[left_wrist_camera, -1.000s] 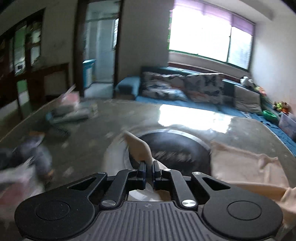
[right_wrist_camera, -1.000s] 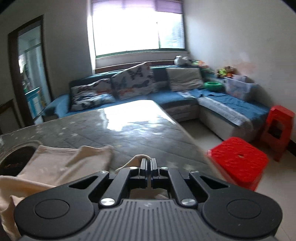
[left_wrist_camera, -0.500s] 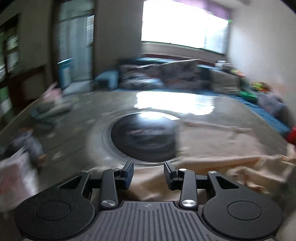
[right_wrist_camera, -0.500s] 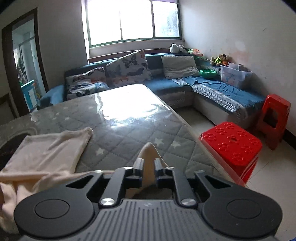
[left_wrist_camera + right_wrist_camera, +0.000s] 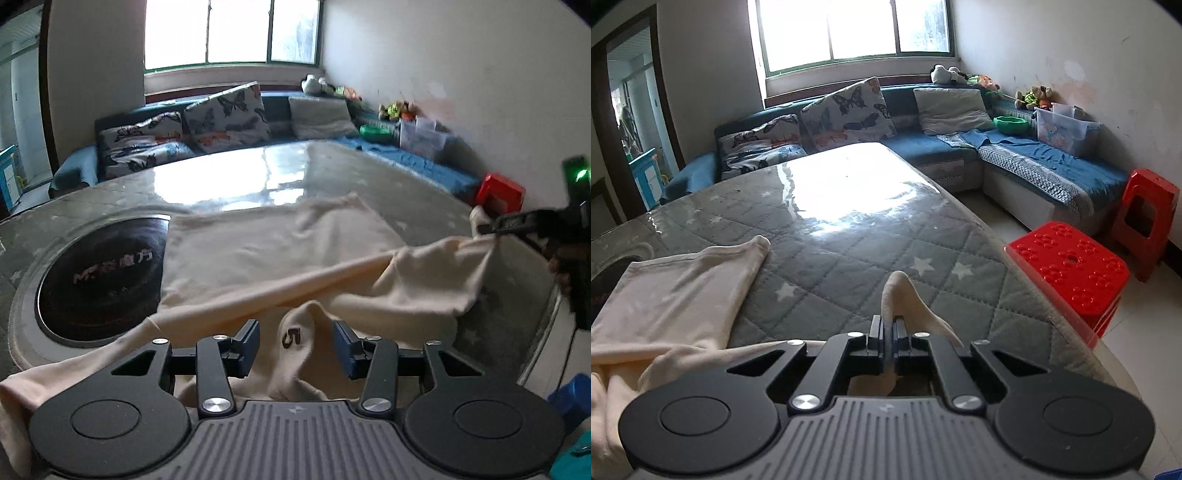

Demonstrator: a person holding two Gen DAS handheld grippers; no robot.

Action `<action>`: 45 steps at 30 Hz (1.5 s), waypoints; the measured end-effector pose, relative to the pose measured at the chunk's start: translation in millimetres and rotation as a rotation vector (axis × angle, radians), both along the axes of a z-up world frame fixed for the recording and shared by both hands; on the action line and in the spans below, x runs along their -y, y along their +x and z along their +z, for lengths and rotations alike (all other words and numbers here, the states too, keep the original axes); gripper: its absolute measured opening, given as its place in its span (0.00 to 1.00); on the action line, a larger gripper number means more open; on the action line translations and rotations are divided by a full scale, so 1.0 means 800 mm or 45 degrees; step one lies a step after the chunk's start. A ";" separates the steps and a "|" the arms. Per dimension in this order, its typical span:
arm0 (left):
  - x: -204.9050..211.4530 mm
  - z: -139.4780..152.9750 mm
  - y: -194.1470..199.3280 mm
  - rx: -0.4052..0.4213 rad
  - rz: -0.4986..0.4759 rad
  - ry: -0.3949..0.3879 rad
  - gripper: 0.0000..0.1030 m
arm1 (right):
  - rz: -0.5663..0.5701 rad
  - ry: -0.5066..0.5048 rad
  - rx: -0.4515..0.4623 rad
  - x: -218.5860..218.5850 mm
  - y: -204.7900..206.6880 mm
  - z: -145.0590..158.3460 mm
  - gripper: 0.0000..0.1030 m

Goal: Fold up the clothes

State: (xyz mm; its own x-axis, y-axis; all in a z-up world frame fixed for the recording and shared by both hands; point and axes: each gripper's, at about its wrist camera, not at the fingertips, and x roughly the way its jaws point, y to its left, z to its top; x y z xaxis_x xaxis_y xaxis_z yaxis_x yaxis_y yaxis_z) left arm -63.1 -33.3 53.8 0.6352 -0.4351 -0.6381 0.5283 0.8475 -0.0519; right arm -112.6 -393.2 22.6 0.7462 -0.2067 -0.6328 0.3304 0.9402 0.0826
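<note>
Now spread wide, left claw released cream garment; right claw pinches it

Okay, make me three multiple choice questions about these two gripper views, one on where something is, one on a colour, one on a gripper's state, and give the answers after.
1. Where does the dark round inset in the table lie relative to the cream garment, seen from the left wrist?
A. to its left
B. to its right
C. on top of it

2. What colour is the stool nearest the table edge?
A. blue
B. red
C. green

3. How is the left gripper?
A. shut on the cloth
B. open, with a fold of cloth between its fingers
C. out of view

Answers: 1 A, the dark round inset sits left of the cream garment on the table. 2 B, the stool is red. 3 B, the left gripper is spread apart, while the right gripper pinches a corner.
</note>
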 end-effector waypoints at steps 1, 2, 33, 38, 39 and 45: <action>0.001 -0.005 0.002 -0.012 -0.004 0.007 0.27 | -0.004 -0.016 0.006 0.000 -0.003 0.001 0.03; 0.002 -0.009 0.004 -0.025 -0.008 0.014 0.14 | -0.008 -0.050 0.021 -0.001 -0.008 0.005 0.03; 0.047 -0.007 -0.023 -0.032 -0.433 -0.030 0.07 | -0.179 0.035 -0.013 0.060 -0.046 -0.009 0.34; 0.071 -0.033 -0.033 -0.101 -0.530 -0.007 0.10 | -0.158 0.022 -0.050 0.057 -0.040 -0.026 0.12; 0.074 -0.036 -0.035 -0.112 -0.542 -0.005 0.10 | -0.153 0.000 -0.047 0.056 -0.040 -0.026 0.06; 0.079 -0.041 -0.044 -0.144 -0.639 -0.043 0.12 | -0.247 -0.182 -0.101 0.051 -0.046 -0.017 0.06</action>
